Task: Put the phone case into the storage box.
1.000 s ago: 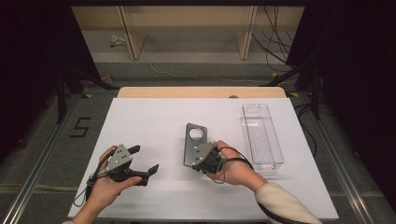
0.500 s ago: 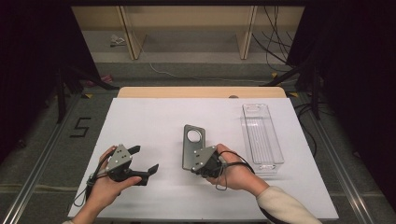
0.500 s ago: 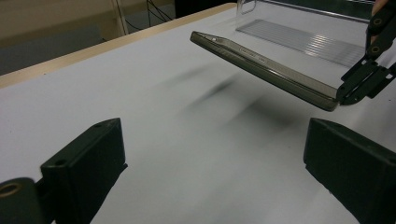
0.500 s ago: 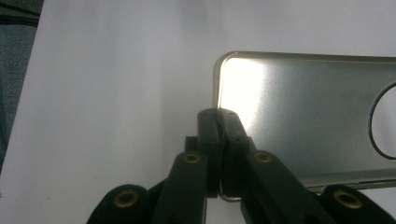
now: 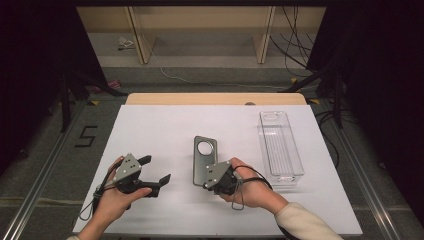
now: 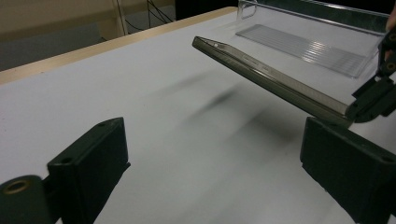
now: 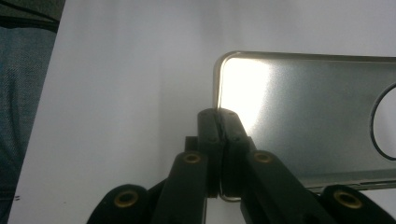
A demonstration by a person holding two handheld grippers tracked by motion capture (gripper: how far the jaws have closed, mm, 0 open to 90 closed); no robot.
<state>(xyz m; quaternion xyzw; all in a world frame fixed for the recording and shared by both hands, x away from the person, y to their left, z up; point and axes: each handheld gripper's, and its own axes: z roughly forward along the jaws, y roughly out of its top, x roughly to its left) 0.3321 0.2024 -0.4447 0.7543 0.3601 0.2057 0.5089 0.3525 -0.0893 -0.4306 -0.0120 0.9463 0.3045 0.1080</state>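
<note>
Metal lid in my right jaws: my right gripper [image 5: 202, 181] is clenching the near edge of the grey metal lid [image 5: 204, 159], pads pressing on both faces of its rim.
Lid's pose: it is tilting up off the white table [image 5: 165, 130], its near end raised in my grip, its far end with the round hole [image 5: 205, 147] pointing away from me; in the left gripper view its edge [image 6: 271, 79] is hanging clear above the surface.
Left jaws: my left gripper [image 5: 156, 172] is standing released, both black pads wide apart with nothing between them, resting low at the table's near left, well apart from the lid.
Clear tray: the clear plastic tray [image 5: 280, 145] is lying lengthwise to the right of the lid, near it but not touching.
</note>
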